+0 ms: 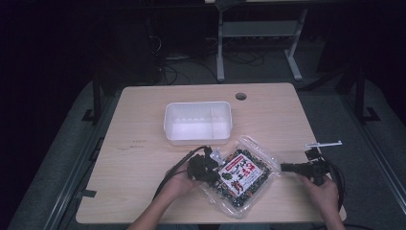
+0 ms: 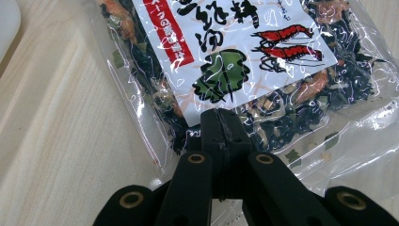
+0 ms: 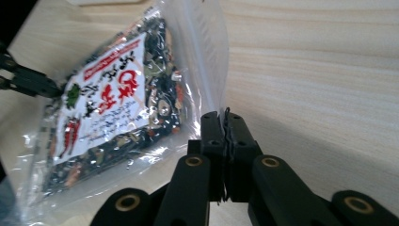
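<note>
**Both claws clamped on the seaweed bag**

My left gripper (image 2: 220,123) sits at the lower centre of its own view, jaws pressed together on the near edge of the clear bag (image 2: 244,70), just below the white label with red shrimps and a green leaf. My right gripper (image 3: 225,126) is clenched too, and it pinches the thin transparent rim of the same bag at the lower centre of its view.

In the high view the bag lies at the lower centre, on the wooden table (image 1: 143,134), between my two hands. Above it, near the centre of the frame, stands a white plastic tub (image 1: 198,122), apart from the bag.
</note>
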The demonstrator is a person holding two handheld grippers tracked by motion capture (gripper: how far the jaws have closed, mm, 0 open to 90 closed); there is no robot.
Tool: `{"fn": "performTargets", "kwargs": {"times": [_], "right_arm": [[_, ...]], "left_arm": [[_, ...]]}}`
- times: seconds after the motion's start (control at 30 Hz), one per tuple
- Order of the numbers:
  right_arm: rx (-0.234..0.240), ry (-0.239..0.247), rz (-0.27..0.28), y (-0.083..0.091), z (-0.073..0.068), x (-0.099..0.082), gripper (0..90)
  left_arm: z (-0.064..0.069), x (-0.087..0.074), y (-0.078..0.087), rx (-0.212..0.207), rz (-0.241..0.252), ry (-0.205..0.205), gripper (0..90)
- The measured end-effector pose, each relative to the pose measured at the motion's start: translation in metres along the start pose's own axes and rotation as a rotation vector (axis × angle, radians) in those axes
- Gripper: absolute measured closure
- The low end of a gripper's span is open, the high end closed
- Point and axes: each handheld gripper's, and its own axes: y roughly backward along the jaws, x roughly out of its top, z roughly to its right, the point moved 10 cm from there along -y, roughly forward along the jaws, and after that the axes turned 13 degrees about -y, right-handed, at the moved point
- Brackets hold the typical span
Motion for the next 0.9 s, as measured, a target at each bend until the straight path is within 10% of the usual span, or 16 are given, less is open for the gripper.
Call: {"fn": "performTargets", "kwargs": {"times": [0.33, 0.5, 0.9], "right_arm": [[-0.072, 0.068, 0.023, 0.024, -0.001, -0.002, 88.9], [-0.088, 0.102, 0.091, 0.05, -0.005, -0.001, 88.9], [-0.065, 0.236, 0.223, 0.094, -0.05, 0.011, 89.0]], "left_arm": [[-0.001, 0.006, 0.004, -0.012, 0.061, 0.045, 77.2], [-0.009, 0.009, 0.006, -0.004, 0.097, 0.1, 54.0], [-0.018, 0.026, -0.006, -0.09, 0.176, 0.177, 24.0]]}}
